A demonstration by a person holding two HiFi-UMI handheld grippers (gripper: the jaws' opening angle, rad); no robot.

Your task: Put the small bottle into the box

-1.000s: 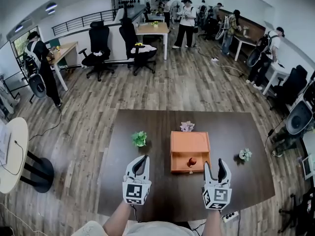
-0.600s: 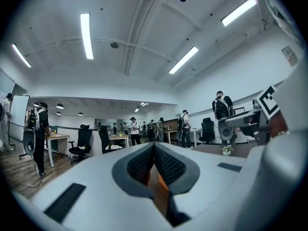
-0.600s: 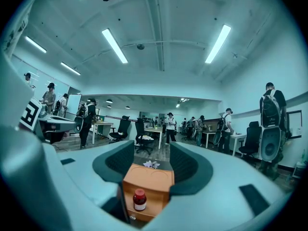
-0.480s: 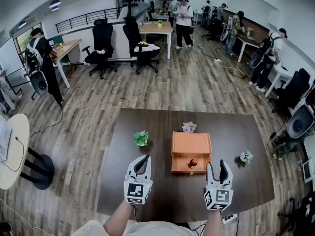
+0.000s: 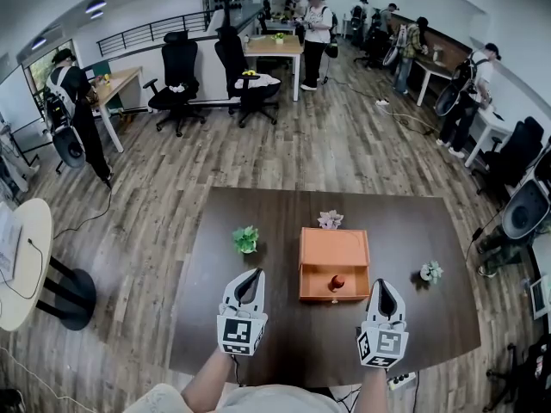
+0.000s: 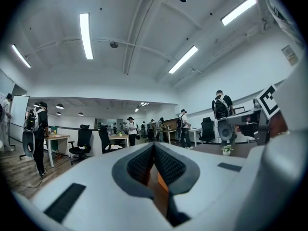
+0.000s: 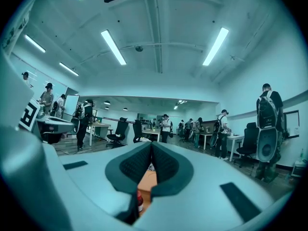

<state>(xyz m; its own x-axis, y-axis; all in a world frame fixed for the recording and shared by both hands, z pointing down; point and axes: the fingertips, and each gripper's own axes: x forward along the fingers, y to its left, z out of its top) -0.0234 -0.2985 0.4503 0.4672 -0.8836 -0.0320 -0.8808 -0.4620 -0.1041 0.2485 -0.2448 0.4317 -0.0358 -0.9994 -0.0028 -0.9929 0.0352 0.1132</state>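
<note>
**Bottle in the Box, Both Grippers Drawn Back**

The dark wooden table [image 5: 284,338] carried everything, with the open orange box [image 5: 334,249] at its middle as the one container in play. Inside it, close against the wall nearest the person, the small bottle [image 5: 336,282] with its red top stood alone; the rest of the box floor lay bare. By that placing, the task looked done.

The left gripper [image 5: 251,274] sat on the person's side of the box, off its left front corner. Its jaws were pressed together with nothing between them, and it seemed to have no job in this step.

The right gripper [image 5: 381,284] sat just off the box's right front corner, clear of the bottle and pointing level across the table. Its jaws had just been closing and now met on nothing, which read as a tool emptied and put to rest rather than one reaching. Its own camera looked through the slit under the pads at the box and a sliver of the red top.

Three small decorations ringed the box and stayed out of the way. A green plant [image 5: 245,239] stood to its left, a pale flower [image 5: 330,220] just behind it and a white-potted sprig [image 5: 429,272] to its right.
</note>
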